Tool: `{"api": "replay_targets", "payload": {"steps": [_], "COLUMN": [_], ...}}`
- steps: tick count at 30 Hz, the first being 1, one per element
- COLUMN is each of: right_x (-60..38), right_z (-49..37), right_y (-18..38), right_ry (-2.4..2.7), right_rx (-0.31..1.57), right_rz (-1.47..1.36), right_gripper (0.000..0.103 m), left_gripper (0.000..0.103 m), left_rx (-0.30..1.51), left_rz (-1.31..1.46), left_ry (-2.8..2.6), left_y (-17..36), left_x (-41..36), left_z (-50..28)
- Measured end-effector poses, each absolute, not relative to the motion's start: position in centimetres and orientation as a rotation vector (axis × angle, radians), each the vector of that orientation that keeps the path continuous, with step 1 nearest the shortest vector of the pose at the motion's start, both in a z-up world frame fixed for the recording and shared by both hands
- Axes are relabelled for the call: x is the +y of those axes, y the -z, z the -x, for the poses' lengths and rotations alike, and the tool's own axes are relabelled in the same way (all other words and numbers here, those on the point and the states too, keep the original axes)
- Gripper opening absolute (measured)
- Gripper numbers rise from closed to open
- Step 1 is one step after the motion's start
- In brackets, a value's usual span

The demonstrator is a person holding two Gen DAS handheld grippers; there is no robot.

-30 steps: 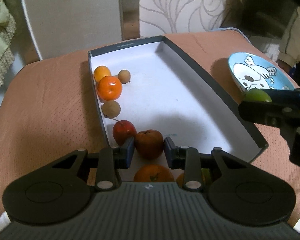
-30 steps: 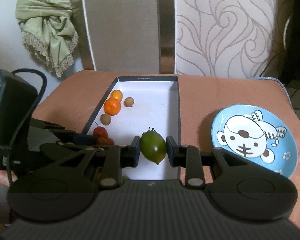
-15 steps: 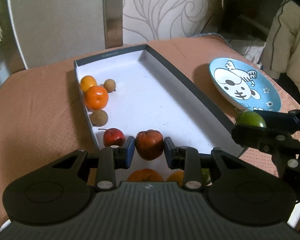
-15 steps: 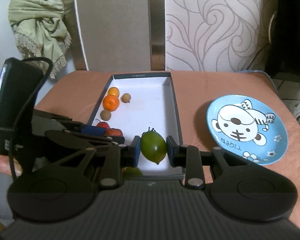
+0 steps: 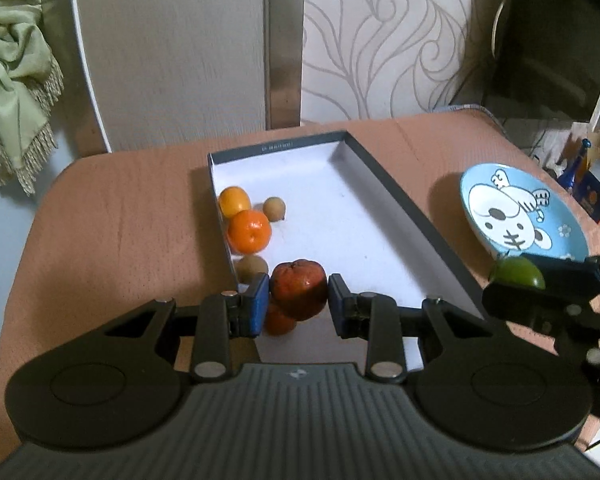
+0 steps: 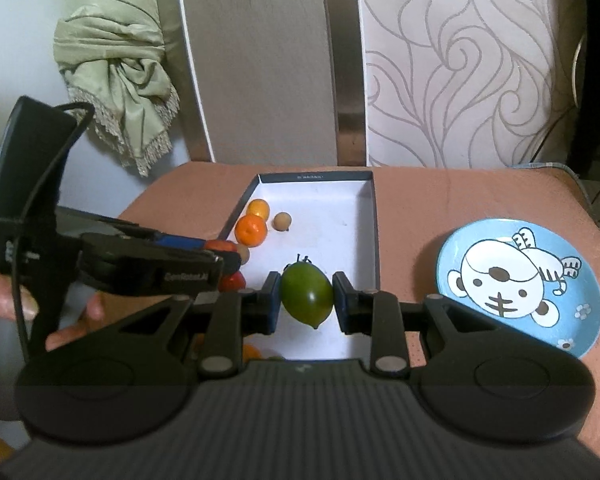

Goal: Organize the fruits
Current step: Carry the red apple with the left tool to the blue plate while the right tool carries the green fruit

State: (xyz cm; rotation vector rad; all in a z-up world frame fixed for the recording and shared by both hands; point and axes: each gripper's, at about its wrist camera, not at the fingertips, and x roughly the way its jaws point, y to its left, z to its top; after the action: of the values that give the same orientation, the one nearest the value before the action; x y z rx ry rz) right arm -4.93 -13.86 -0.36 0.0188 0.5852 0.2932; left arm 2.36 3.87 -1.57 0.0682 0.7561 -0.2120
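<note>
My left gripper (image 5: 299, 305) is shut on a dark red fruit (image 5: 299, 293) and holds it above the near end of the grey box with a white floor (image 5: 352, 216). My right gripper (image 6: 306, 303) is shut on a green fruit (image 6: 306, 297) over the box's near right part; it also shows in the left wrist view (image 5: 519, 273). In the box lie a yellow-orange fruit (image 5: 234, 201), an orange (image 5: 249, 231), two small brown fruits (image 5: 274, 209) (image 5: 252, 266) and a red fruit (image 6: 232, 281). A blue plate with a cartoon tiger (image 6: 518, 282) lies to the right of the box.
The box and plate rest on an orange-brown cushioned surface (image 5: 116, 216). A white-edged chair back (image 5: 168, 52) and a patterned panel (image 5: 384, 36) stand behind it. A green cloth (image 6: 116, 52) hangs at the left. Dark furniture (image 5: 556, 40) is at the back right.
Both grippers have risen with their fruits and pulled back, so more of the box and wall shows. The dark red fruit is higher off the box floor.
</note>
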Motion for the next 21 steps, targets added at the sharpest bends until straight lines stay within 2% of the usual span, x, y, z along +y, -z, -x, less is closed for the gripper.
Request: {"api": "replay_targets", "payload": {"steps": [21], "right_x": [-18.0], "right_z": [6.6], "right_y": [-0.6], "right_ry": [-0.253], "right_rx": [0.567], "right_rz": [-0.046], "right_gripper": [0.031], "left_gripper": [0.037], "left_rx": [0.751], "left_rz": [-0.128], "left_ry": [0.298], "left_y": [0.9], "left_x": [-3.2], "left_z": [-3.3]}}
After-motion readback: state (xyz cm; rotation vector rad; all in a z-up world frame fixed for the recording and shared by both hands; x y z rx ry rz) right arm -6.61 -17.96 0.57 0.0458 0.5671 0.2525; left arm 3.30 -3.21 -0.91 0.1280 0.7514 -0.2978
